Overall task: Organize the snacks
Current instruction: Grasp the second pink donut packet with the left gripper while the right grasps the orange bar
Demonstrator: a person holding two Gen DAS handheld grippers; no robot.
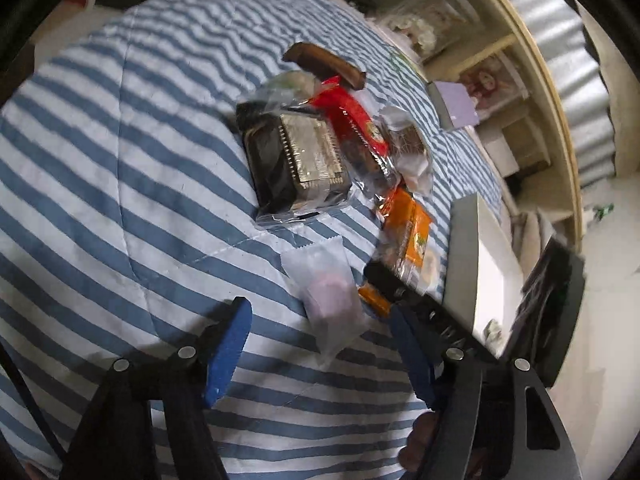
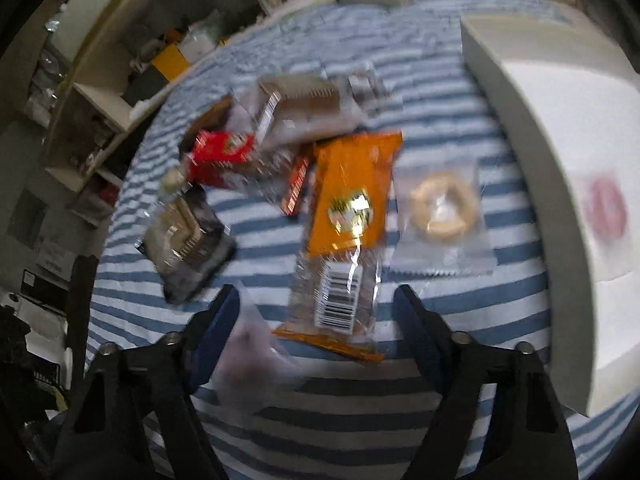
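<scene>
Snacks lay piled on striped bedspread (image 1: pixel 120 168). Left gripper (image 1: pixel 320 344) was spread wide w/ clear pink-candy packet (image 1: pixel 330 292) between fingers, not clamped. Right gripper (image 2: pixel 320 316) was also wide apart, over orange packet (image 2: pixel 348 200); ring-biscuit packet (image 2: pixel 442 208) lay beside white box (image 2: pixel 532 160).

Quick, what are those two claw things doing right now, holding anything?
Left gripper: open, holding nothing; a clear pink-snack packet lies between its fingers.
Right gripper: open, holding nothing, above the orange snack packet.
</scene>
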